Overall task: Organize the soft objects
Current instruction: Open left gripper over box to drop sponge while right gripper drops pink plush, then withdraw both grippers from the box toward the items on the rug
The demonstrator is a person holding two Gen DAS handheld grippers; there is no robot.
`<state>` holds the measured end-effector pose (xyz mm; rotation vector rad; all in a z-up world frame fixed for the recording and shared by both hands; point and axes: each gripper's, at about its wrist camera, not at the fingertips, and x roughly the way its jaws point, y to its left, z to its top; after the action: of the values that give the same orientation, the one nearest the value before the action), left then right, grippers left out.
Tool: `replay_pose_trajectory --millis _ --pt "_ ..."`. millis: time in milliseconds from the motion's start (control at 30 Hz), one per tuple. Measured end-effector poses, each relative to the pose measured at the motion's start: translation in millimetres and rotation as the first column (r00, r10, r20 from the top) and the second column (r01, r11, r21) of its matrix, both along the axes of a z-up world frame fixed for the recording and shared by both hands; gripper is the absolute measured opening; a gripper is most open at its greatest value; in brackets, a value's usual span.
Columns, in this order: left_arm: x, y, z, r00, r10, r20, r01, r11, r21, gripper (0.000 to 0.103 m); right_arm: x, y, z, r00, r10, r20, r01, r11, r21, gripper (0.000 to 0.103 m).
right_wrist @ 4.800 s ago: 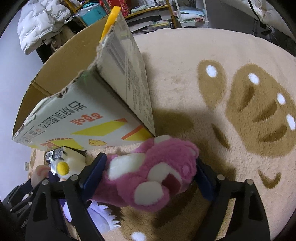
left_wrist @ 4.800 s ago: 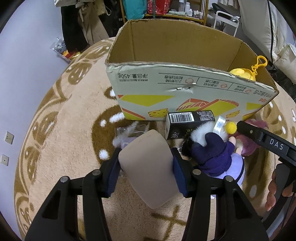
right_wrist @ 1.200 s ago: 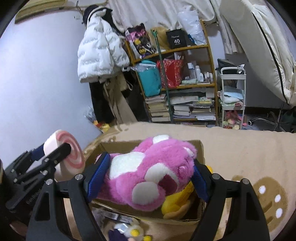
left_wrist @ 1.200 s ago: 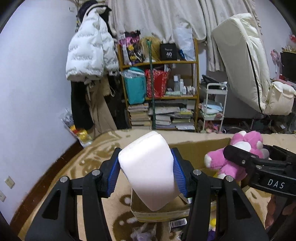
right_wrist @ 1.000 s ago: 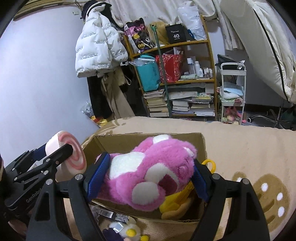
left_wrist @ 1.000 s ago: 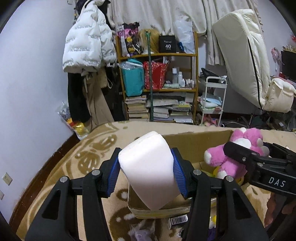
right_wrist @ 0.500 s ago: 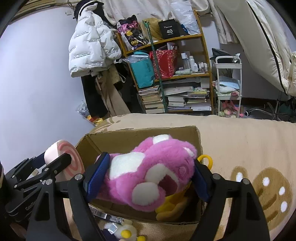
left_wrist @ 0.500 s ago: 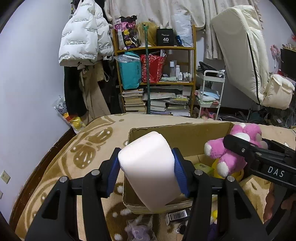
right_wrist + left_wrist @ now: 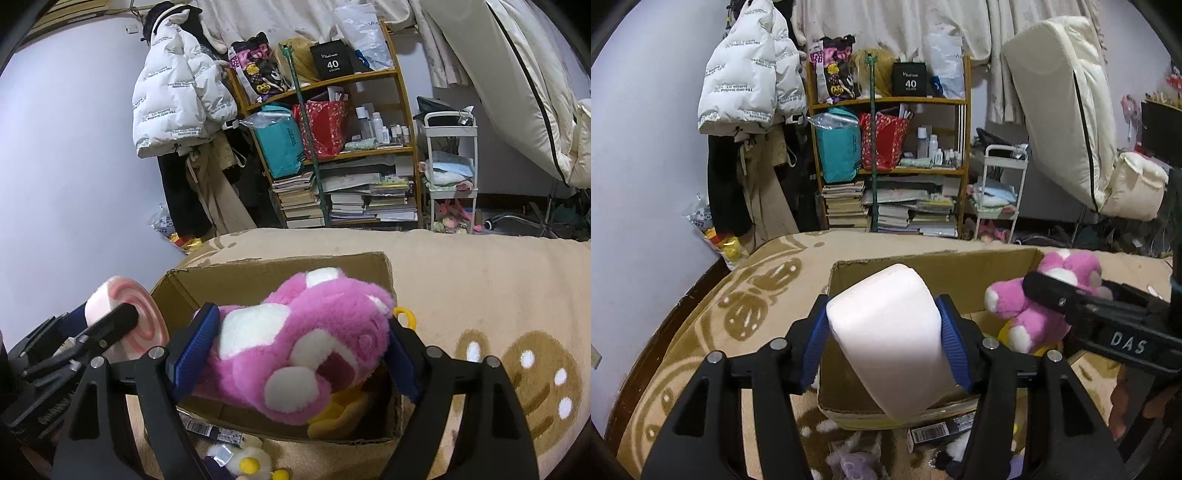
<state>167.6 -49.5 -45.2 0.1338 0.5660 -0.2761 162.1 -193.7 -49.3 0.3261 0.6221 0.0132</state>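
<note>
Wooden shelf unit (image 9: 886,162) against the far wall, crammed. Top level: black box marked "40" (image 9: 909,79) beside patterned bags. Middle: teal bag (image 9: 837,147) touching a red patterned bag (image 9: 884,142), small bottles (image 9: 932,147) to their right. Bottom: stacks of books (image 9: 886,212), leaning and uneven. A green pole (image 9: 873,147) stands upright in front of the shelves. White puffer jacket (image 9: 751,74) hangs left of them over darker clothes. White trolley (image 9: 448,173) right of the shelves, folded cloth in it. Cream mattress (image 9: 1060,107) tilted against the curtain (image 9: 886,29). Under me, beige rug (image 9: 480,288) with brown paw prints. Lilac wall (image 9: 74,147) bare.
</note>
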Motion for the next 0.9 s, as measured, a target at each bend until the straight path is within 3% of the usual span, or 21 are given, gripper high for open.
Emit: replay_pose_trajectory --millis 133,200,300,467,900 --pt "1.3 0.3 -1.3 1.0 0.021 0.001 -0.021 1.0 0.015 0.066 0.6 -0.3 1.1 1.0 0.002 0.007 -0.002 1.0 0.008 0.089" --pt "0.5 2.1 -0.4 0.999 0.048 0.009 -0.048 0.999 0.022 0.082 0.5 -1.1 2.2 1.0 0.003 0.009 -0.003 1.0 0.01 0.089" --pt "0.2 6.4 2.4 0.997 0.076 0.015 -0.076 0.997 0.022 0.093 -1.3 -1.3 3.9 1.0 -0.006 0.011 0.006 1.0 0.002 0.093" --pt "-3.5 14.2 6.6 0.993 0.12 0.011 -0.12 0.992 0.045 0.097 -12.5 -0.1 13.0 0.999 -0.015 0.037 0.015 1.0 0.0 0.103" --pt "-44.0 35.9 27.2 0.991 0.131 0.0 -0.131 0.99 0.05 0.101 -50.7 13.8 31.2 0.999 -0.013 0.05 0.015 0.999 -0.049 0.103"
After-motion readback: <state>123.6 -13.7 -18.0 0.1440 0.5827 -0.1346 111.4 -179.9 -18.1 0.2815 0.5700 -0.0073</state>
